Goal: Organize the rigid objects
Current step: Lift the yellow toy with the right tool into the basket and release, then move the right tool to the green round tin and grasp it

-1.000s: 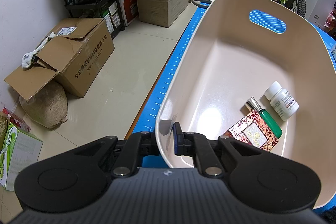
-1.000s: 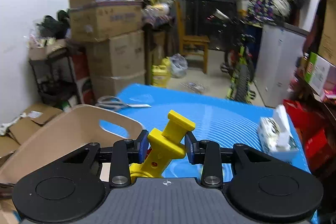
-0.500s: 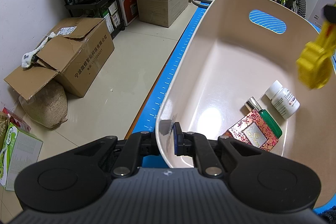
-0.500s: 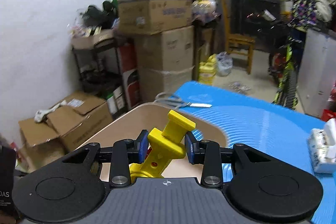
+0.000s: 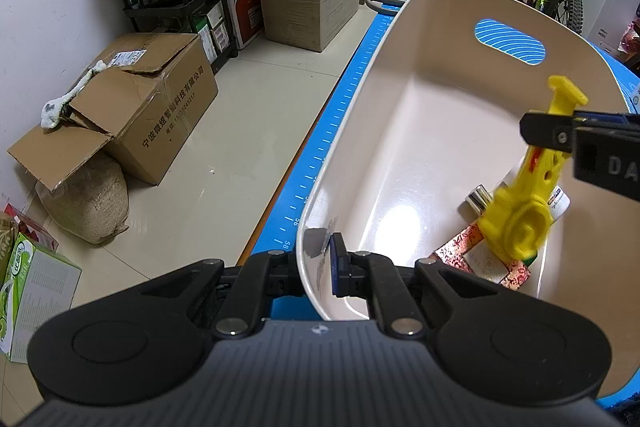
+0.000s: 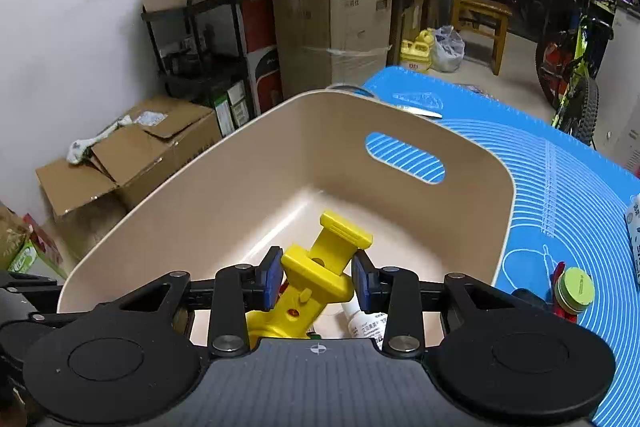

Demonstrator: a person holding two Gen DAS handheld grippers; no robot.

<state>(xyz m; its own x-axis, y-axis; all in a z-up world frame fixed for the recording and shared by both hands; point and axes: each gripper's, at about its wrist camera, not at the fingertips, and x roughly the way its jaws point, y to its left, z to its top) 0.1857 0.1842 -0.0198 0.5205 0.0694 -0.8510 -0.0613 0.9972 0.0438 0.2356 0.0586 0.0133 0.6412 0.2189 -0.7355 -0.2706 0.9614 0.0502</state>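
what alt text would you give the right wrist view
The right gripper holds a yellow plastic clamp over a beige bin on a blue mat. A white bottle lies in the bin below.

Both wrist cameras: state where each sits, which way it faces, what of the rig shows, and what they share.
Left wrist: on the left gripper, looking down its fingers, shut on the beige bin near rim; the right gripper enters at right.
Right wrist: on the right gripper, angled down into the bin, shut on the yellow toy.
Shared: bin, toy, white bottle, blue mat.
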